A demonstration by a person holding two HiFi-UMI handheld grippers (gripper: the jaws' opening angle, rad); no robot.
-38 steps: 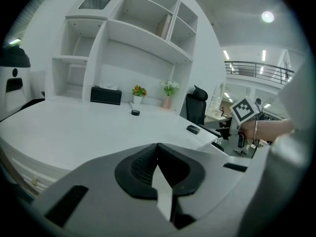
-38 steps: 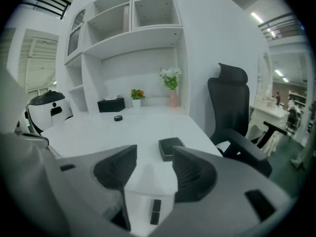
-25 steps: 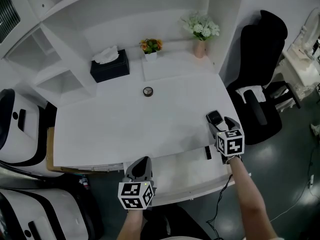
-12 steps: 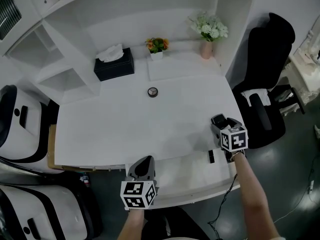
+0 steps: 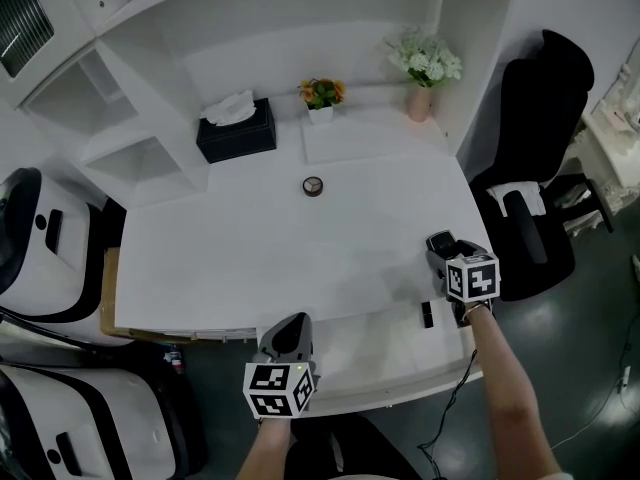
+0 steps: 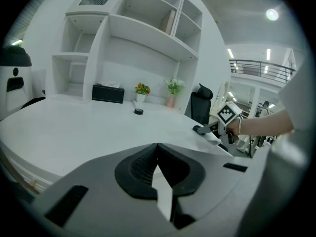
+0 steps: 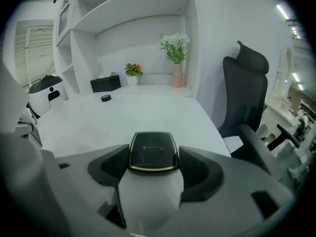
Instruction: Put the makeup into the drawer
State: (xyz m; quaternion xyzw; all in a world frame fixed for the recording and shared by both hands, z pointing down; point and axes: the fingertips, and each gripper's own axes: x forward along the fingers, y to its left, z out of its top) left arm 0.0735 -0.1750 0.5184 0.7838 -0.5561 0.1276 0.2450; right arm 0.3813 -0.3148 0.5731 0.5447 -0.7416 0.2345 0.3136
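Observation:
A black compact with a gold rim lies between the jaws of my right gripper. Those jaws have just been opening and stand wide, the pads close beside the compact without pressing it. In the head view this gripper is over the desk's right edge, the compact at its tips. Below it the white drawer is pulled out, with a small black stick lying inside. My left gripper hovers at the drawer's left front, shut and empty. A small round pot sits mid-desk.
At the back of the desk stand a black tissue box, a small orange flower pot and a pink vase of white flowers. A black office chair is close on the right. White rounded machines stand on the left.
The right gripper has sunk a little toward the desk with the compact still at its tips. The left gripper has stayed in place.

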